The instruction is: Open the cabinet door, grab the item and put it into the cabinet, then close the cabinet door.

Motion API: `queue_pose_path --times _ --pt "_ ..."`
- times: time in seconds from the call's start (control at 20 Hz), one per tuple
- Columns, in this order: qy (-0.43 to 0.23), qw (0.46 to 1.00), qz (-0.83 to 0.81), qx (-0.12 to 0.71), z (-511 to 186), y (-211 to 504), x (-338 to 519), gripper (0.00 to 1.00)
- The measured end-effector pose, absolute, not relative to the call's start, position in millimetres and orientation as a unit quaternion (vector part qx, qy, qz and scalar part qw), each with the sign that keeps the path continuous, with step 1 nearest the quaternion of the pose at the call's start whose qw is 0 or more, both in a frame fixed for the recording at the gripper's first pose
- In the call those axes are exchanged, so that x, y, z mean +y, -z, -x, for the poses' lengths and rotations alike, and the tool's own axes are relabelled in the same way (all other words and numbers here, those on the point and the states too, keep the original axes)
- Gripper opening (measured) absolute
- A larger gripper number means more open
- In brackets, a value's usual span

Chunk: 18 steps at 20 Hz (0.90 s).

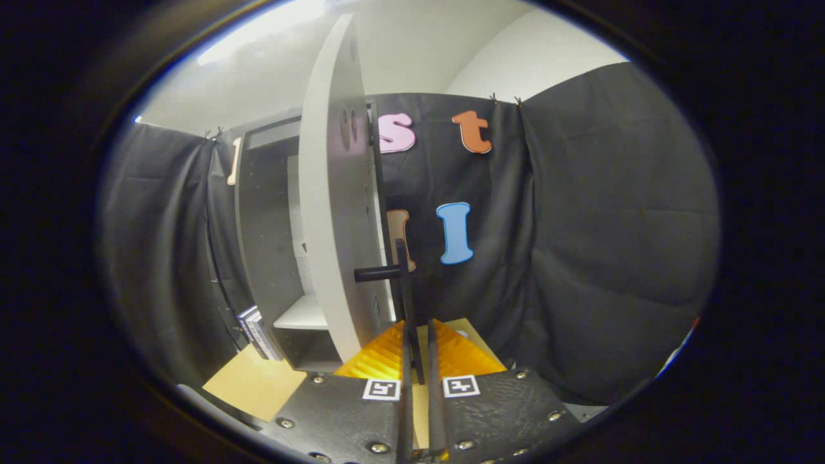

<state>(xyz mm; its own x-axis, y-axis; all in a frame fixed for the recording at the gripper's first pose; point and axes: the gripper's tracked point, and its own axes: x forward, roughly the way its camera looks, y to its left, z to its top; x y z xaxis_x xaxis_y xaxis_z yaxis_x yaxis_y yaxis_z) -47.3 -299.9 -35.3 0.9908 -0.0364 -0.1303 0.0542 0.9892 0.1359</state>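
The grey cabinet point(267, 212) stands on the table just ahead of me, to the left of the fingers. Its pale door point(335, 193) is swung open towards me and I see it almost edge-on. A black handle point(401, 277) stands off the door's face on a short post, and its thin bar runs down between my fingers. My gripper point(417, 328) is shut on that bar, with only a narrow gap left between the fingers. Inside the cabinet a light shelf point(301, 314) shows.
A small stack of book-like items point(258, 334) leans at the cabinet's lower left corner. The tan tabletop point(251, 381) extends in front of the cabinet. Black cloth walls close the booth to the right and behind.
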Motion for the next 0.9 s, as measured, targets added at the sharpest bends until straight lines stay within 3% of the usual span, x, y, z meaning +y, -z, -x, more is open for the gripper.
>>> queue_pose_path --times 0.25,0.7,0.75,0.9 --pt "0.062 0.995 -0.072 0.036 66.7 19.2 -298.0 0.10" --pt "-0.004 0.996 -0.060 0.059 77.0 53.2 -176.6 0.11" --pt "-0.015 0.996 -0.059 0.064 73.8 62.7 -159.4 0.14" --pt "-0.038 0.993 -0.070 0.092 58.1 101.5 -109.3 0.36"
